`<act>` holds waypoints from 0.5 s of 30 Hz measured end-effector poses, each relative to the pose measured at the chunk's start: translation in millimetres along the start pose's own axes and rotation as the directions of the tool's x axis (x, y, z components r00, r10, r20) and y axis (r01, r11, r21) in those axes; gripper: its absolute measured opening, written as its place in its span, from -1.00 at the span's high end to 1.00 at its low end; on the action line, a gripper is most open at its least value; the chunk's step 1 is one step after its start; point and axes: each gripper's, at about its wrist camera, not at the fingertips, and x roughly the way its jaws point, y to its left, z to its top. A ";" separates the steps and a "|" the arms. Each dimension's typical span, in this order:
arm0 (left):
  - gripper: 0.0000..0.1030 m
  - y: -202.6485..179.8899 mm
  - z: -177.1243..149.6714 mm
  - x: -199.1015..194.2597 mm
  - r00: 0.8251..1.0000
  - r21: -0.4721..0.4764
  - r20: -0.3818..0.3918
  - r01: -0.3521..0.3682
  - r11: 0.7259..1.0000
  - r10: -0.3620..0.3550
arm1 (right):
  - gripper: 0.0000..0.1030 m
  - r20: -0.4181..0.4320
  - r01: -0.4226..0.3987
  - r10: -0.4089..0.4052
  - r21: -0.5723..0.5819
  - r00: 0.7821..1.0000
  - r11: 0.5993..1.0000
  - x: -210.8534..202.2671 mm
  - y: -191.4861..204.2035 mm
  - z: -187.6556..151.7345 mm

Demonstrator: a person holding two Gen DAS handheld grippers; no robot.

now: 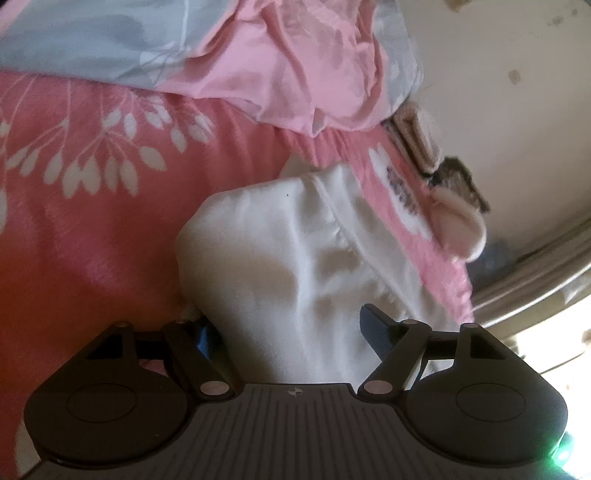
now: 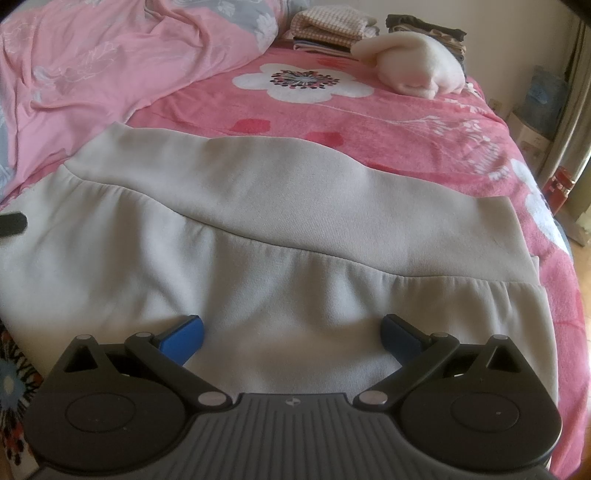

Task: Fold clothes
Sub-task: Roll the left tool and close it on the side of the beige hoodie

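A pale grey-white sweatshirt (image 2: 258,229) lies spread flat on the pink flowered bed sheet (image 2: 406,122), its wide ribbed hem band running across the right wrist view. My right gripper (image 2: 291,332) stands open just above the cloth, nothing between its blue pads (image 2: 184,336). In the left wrist view the same garment (image 1: 295,258) rises in a bunched fold that fills the gap between the fingers of my left gripper (image 1: 288,325). Its jaws stand apart, and I see no pad pressing the cloth. A dark fingertip (image 2: 13,221) of the left gripper shows at the garment's left edge.
A crumpled pink and grey-blue duvet (image 2: 92,62) fills the far left of the bed. At the head end sit a stack of folded clothes (image 2: 332,26) and a rolled white garment (image 2: 417,70). A water bottle (image 2: 545,92) stands beyond the bed's right edge.
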 end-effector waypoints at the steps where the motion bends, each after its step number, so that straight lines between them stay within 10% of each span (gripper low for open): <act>1: -0.23 0.4 -0.4 -2.8 0.999 -0.006 0.013 0.036 0.999 -0.036 | -1.00 0.000 0.000 0.000 0.000 1.000 1.000 0.0 0.1 0.0; 15: -0.22 2.0 3.2 6.5 0.985 -0.030 -0.032 0.169 0.985 -0.170 | -1.00 0.001 0.008 -0.008 0.002 1.000 1.000 -0.8 0.4 -0.4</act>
